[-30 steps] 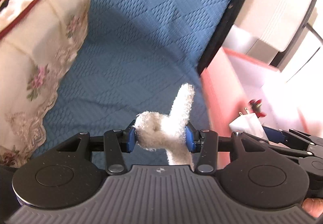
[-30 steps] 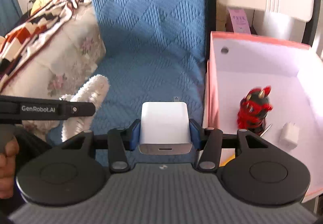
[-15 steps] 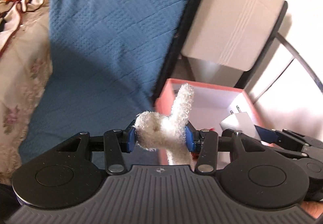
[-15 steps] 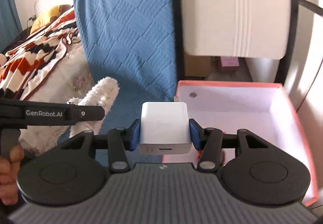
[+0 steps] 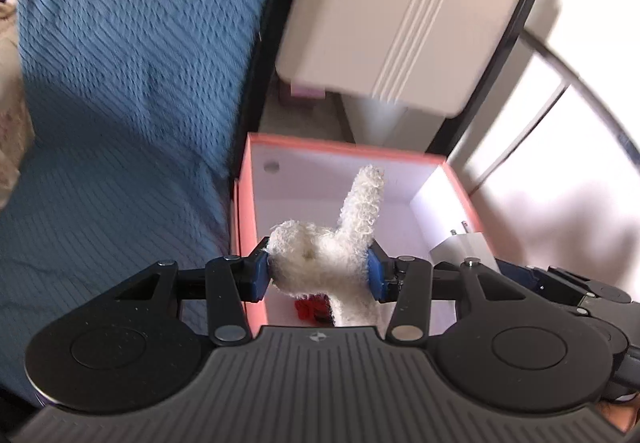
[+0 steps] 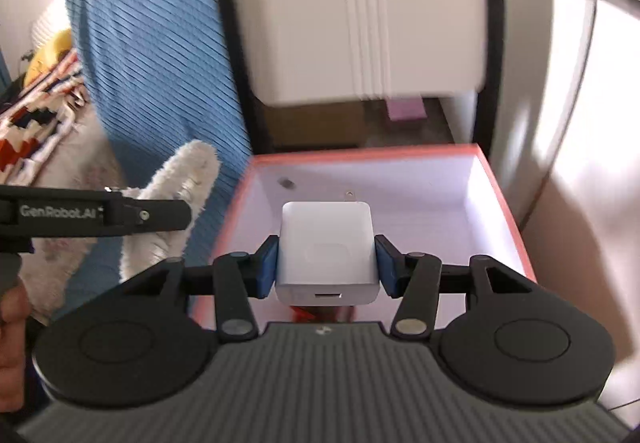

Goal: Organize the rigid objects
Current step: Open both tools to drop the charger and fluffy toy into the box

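My left gripper is shut on a white fuzzy plush toy, one fluffy limb sticking up. It hangs over the near left part of a pink box with a white inside. My right gripper is shut on a white charger block, prongs pointing away, held above the same pink box. The charger shows at the right in the left wrist view, and the plush toy at the left in the right wrist view. A red toy lies in the box, mostly hidden.
A blue quilted cover drapes the furniture left of the box. A beige chair back on a black frame stands behind the box. Patterned bedding lies far left. A hand holds the left gripper's handle.
Both grippers have moved right and up from over the blue cover to above the pink box, still holding the plush toy and the charger. The box floor now lies under them.
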